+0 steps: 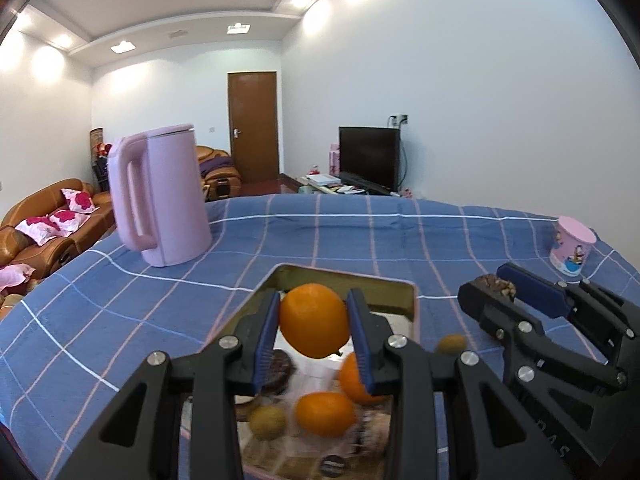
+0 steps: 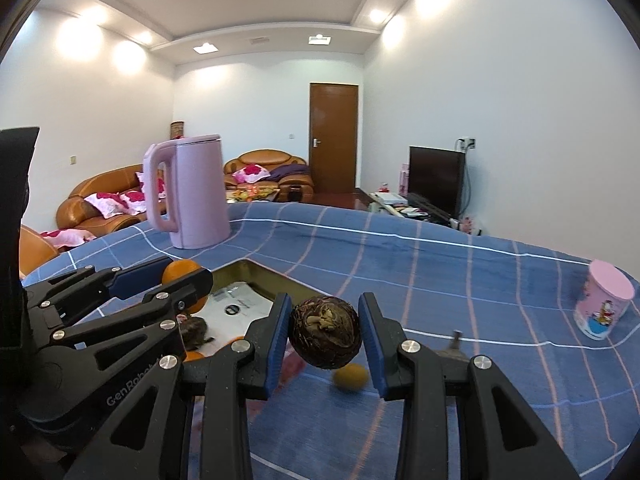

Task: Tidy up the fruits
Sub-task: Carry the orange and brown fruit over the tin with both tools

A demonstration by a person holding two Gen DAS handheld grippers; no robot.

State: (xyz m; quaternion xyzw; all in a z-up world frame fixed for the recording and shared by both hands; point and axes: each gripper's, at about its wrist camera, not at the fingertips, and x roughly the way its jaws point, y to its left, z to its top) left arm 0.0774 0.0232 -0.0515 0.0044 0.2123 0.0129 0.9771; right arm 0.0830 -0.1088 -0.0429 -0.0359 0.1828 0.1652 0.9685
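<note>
I'm angling both grippers slightly downward: left gripper (image 1: 313, 322) clamping an orange (image 1: 314, 320) above the tin (image 1: 406, 292), right gripper (image 2: 325, 334) pinching a dark brown fruit (image 2: 326, 332).

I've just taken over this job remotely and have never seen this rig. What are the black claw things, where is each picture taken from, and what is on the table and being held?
No robot here: a person carries two handheld grippers, each with a fisheye camera looking along its fingers. The left-wrist view shows the left gripper shut on an orange above an open tin holding more oranges and small brownish fruits. The right-wrist view shows the right gripper shut on a dark brown round fruit. On the blue checked tablecloth stand a pink kettle and a pink cup; one small yellowish fruit lies loose.
</note>
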